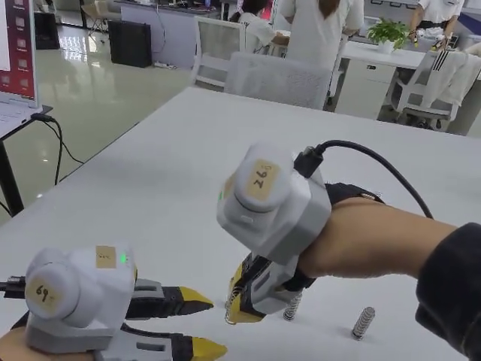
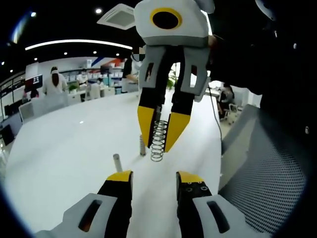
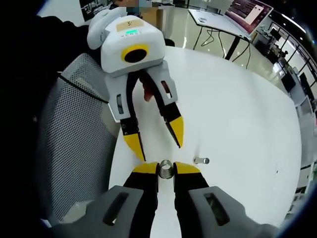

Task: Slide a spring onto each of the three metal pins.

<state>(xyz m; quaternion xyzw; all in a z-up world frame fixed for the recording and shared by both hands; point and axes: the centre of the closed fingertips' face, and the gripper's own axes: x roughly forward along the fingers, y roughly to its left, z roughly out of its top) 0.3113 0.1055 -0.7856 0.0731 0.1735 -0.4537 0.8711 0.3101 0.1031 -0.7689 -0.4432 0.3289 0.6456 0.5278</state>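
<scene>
My right gripper [image 1: 239,307] is shut on a small steel spring [image 3: 166,168] and holds it just above the white table [image 1: 173,188]; the same spring [image 2: 158,140] hangs between its yellow tips in the left gripper view. A bare metal pin [image 2: 118,162] stands upright on the table close by, and it also appears as a short pin [image 3: 201,160] to the right of my right jaws. Two springs [image 1: 291,304] [image 1: 363,322] stand upright on the table to the right. My left gripper [image 1: 209,323] is open and empty, pointing at the right gripper.
A grey mesh chair back [image 2: 267,163] sits at the near table edge. Across the table stand white chairs [image 1: 274,75], and beyond them desks with several people. A laptop [image 1: 16,53] sits on a side stand at the left.
</scene>
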